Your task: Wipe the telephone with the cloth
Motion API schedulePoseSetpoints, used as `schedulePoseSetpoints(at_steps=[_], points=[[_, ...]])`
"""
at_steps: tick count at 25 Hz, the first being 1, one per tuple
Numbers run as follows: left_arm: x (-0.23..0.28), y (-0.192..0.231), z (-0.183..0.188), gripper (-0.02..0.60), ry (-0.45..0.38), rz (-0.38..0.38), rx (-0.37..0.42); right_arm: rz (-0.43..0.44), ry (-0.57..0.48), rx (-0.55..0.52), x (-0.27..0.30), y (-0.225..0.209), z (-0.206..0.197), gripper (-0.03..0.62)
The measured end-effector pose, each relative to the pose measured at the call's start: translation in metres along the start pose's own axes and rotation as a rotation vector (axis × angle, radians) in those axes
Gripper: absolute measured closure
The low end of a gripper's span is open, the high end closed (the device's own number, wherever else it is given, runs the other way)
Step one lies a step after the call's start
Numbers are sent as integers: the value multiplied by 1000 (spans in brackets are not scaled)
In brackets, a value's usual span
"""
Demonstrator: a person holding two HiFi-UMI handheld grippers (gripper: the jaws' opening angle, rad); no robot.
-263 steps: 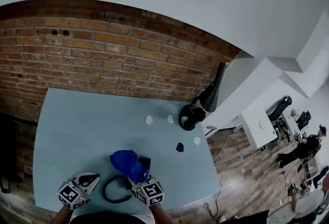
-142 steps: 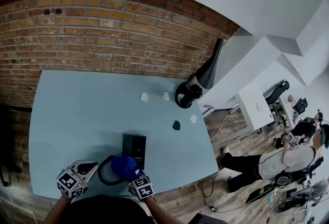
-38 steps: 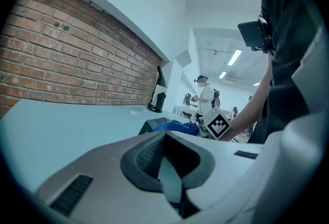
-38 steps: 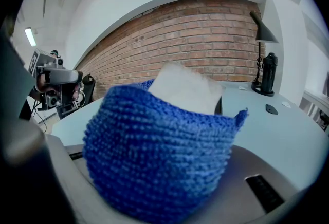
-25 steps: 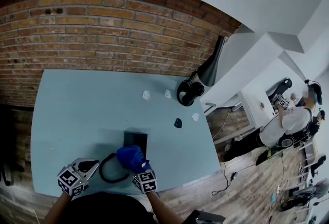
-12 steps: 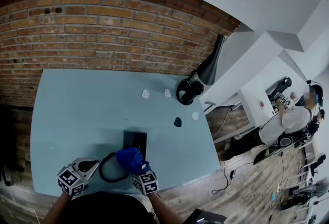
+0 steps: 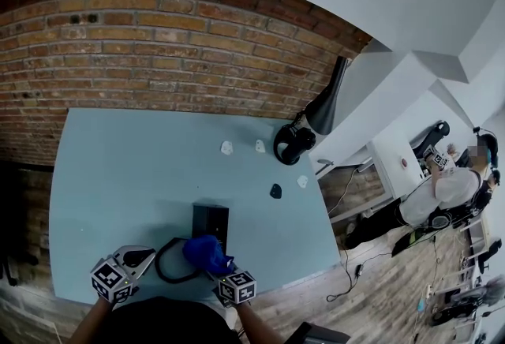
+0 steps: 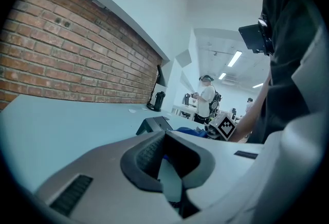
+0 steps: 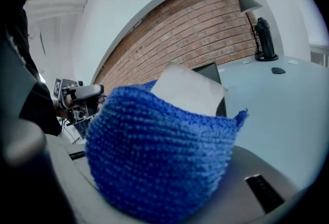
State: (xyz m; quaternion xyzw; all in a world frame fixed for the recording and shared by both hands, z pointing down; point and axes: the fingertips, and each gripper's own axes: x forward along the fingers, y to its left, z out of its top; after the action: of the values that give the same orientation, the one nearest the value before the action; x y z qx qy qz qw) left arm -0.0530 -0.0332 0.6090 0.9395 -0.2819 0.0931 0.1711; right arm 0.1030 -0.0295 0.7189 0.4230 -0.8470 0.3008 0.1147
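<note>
A black telephone (image 7: 210, 222) lies on the pale blue table (image 7: 118, 177), and its black cord (image 7: 172, 262) loops to the left. The blue knitted cloth (image 7: 205, 252) rests over the telephone's near end. My right gripper (image 7: 218, 267) is shut on the cloth (image 9: 159, 151), which fills the right gripper view; the telephone (image 9: 215, 71) peeks out behind it. Left of the cord, my left gripper (image 7: 140, 257) is shut and holds nothing. In the left gripper view the left gripper (image 8: 167, 138) points at the telephone (image 8: 153, 125) and the cloth (image 8: 191, 132).
A black desk lamp (image 7: 327, 104) and a black jug (image 7: 292, 145) stand at the table's far right corner. Small white bits (image 7: 227, 147) and a dark piece (image 7: 275, 191) lie past the telephone. A person (image 7: 442, 188) stands on the wooden floor to the right.
My right gripper has drawn back a little toward the table's near edge, taking the cloth with it. The left gripper has stayed in place.
</note>
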Motion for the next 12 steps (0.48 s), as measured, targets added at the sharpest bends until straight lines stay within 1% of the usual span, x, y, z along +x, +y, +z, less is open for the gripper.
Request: schedulePoseSetpoints(at_steps=[3,6,8,10,12], points=[[-2,5,1,560,-1,7,-3,25,-53,-62,2,6,24,457],[-4,8,1,560,0,11,-7,13,-128,-151,8,2,67,457],[-3,7,1,560,1,11,-8,-34,-159,-209,13,-9,97,457],[-4,7,2,560,2,13,-9,-99,-156,-250,21,-26,120,457],[-4,7,3,560,0,17,-10,-137,-140,-263,28,-43,135,457]])
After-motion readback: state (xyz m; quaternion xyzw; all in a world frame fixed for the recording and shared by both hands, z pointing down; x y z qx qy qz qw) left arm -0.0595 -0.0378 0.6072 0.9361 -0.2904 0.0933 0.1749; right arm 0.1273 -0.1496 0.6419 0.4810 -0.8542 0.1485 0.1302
